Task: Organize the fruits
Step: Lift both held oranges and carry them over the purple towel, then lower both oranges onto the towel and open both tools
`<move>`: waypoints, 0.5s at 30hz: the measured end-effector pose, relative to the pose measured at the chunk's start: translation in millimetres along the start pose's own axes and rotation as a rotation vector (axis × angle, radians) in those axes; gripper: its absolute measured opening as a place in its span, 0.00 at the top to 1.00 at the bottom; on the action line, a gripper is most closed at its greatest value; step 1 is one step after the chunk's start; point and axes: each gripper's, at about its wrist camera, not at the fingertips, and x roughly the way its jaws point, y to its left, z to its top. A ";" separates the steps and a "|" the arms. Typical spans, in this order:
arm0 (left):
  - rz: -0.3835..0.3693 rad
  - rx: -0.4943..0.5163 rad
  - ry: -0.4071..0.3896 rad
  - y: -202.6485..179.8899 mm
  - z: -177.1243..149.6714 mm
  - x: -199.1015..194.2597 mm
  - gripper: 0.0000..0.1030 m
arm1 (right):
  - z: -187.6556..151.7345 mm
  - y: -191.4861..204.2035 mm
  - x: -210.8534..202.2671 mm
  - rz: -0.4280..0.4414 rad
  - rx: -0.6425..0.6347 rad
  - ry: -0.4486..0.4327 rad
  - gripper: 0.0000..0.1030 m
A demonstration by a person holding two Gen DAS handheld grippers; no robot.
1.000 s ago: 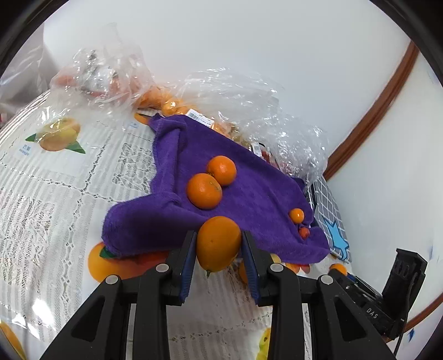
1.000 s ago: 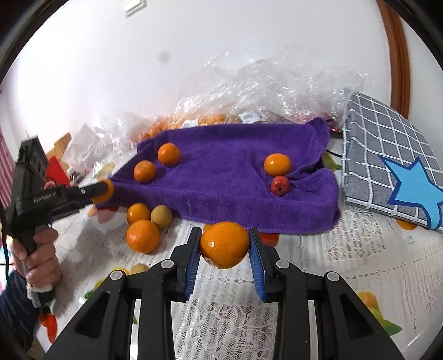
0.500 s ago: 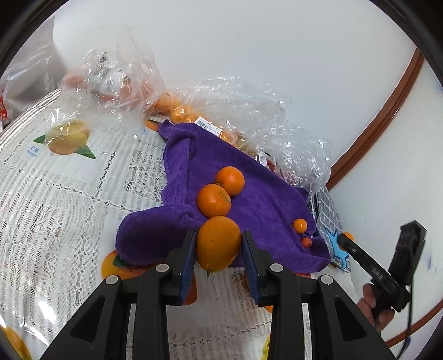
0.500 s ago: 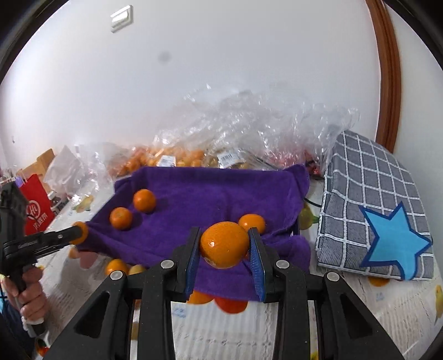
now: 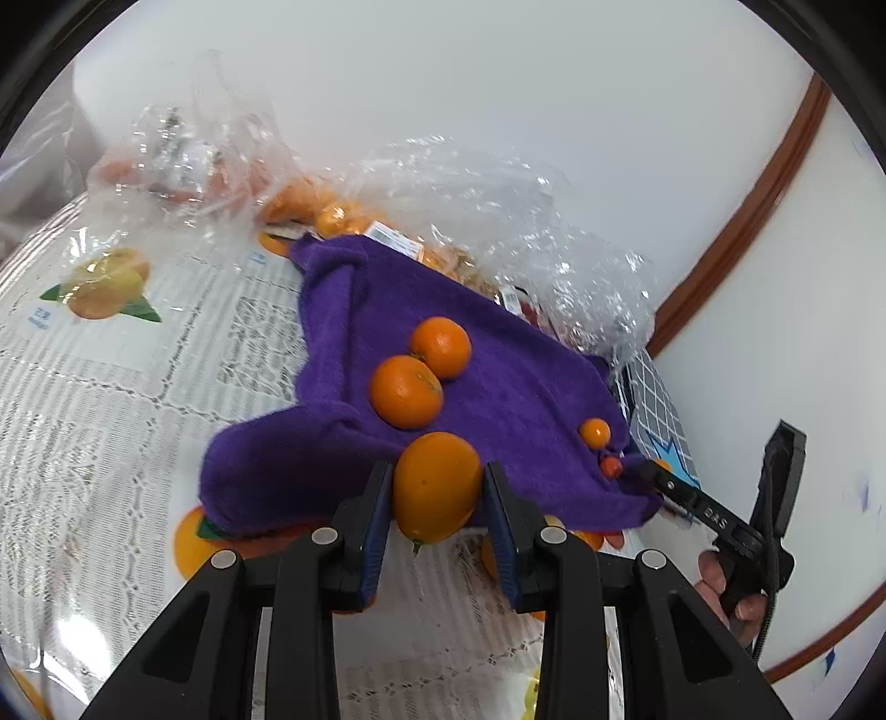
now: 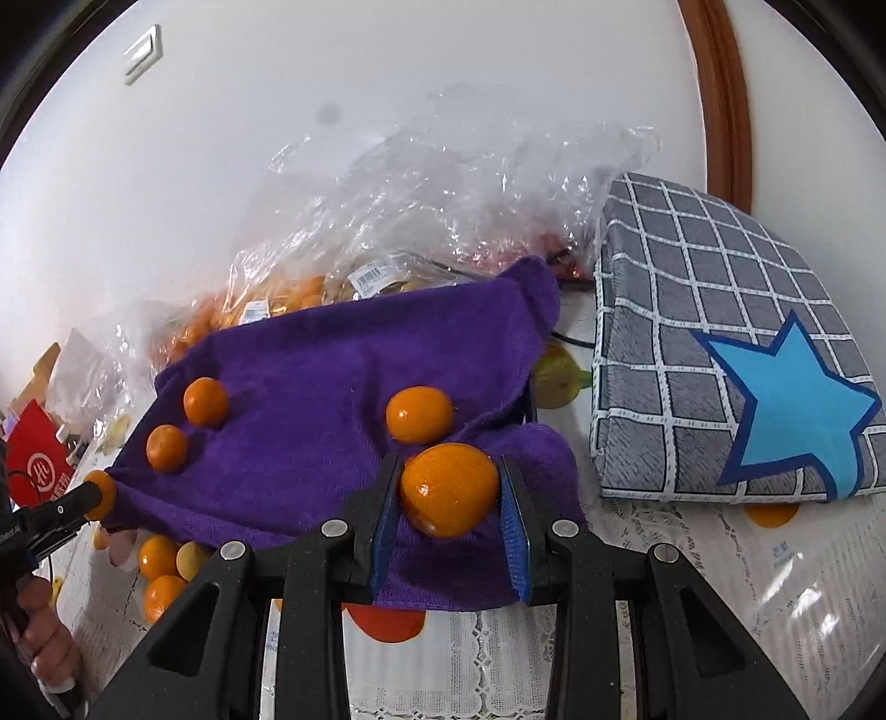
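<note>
Left tongs [image 5: 437,498]: angled down toward the surface [image 5: 111,421], pinching 1 orange [image 5: 436,484] just above the near edge of the purple towel [image 5: 498,399].
Right tongs [image 6: 449,507]: angled down, pinching a second orange [image 6: 448,490] over the towel's near right fold.
Towel fruit: 2 oranges [image 5: 407,390] touch each other mid-towel; 1 small orange fruit [image 5: 595,432] and 1 small red fruit [image 5: 611,466] lie near its right edge.
Change since 1 second ago: the right tongs have moved from over the lace cloth to above the towel; the left view is barely changed.
Left view only: a hand [image 5: 731,592] gripping the right tool's handle.
Right view only: a grey checked cushion with a blue star [image 6: 720,354], loose oranges [image 6: 158,556] beside the towel, a wall switch [image 6: 143,52].
</note>
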 end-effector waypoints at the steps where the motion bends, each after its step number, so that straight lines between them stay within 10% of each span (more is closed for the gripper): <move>1: -0.015 0.008 0.008 -1.8 -0.6 0.7 0.70 | -0.4 0.8 1.7 -0.008 -0.005 0.006 0.67; 15: 0.019 0.137 0.002 -37.0 -1.5 5.4 0.70 | -1.6 9.1 5.2 -0.009 -0.019 0.058 0.65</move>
